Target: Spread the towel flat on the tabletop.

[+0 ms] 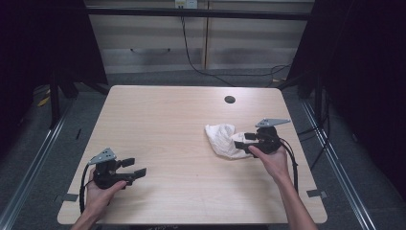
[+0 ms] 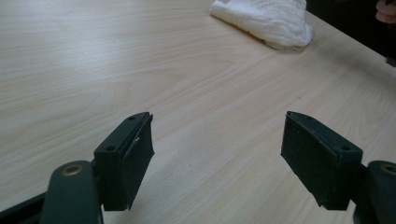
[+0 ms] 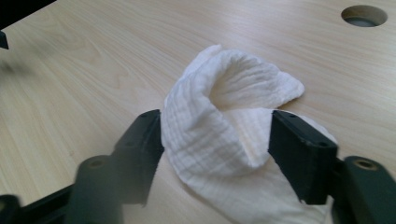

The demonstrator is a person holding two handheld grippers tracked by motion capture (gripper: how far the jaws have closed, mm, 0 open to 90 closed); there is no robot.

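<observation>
A crumpled white cloth (image 1: 222,139) lies right of the middle of the light wooden table (image 1: 163,115). My right gripper (image 1: 242,142) is at its right edge, held by a hand. In the right gripper view the cloth (image 3: 224,116) stands in a raised fold between the wide-apart jaws of that gripper (image 3: 215,154); the left pad touches the fabric and the right pad sits just beside it. My left gripper (image 1: 134,166) rests low near the front left of the table, open with nothing between its fingers (image 2: 217,154). From there the cloth (image 2: 271,21) appears far ahead.
A round cable hole (image 1: 230,99) is in the tabletop behind the cloth, also seen as a dark hole (image 3: 364,15) in the right gripper view. Pale cabinets (image 1: 191,43) stand beyond the table, with a black cable (image 1: 191,62) on the floor.
</observation>
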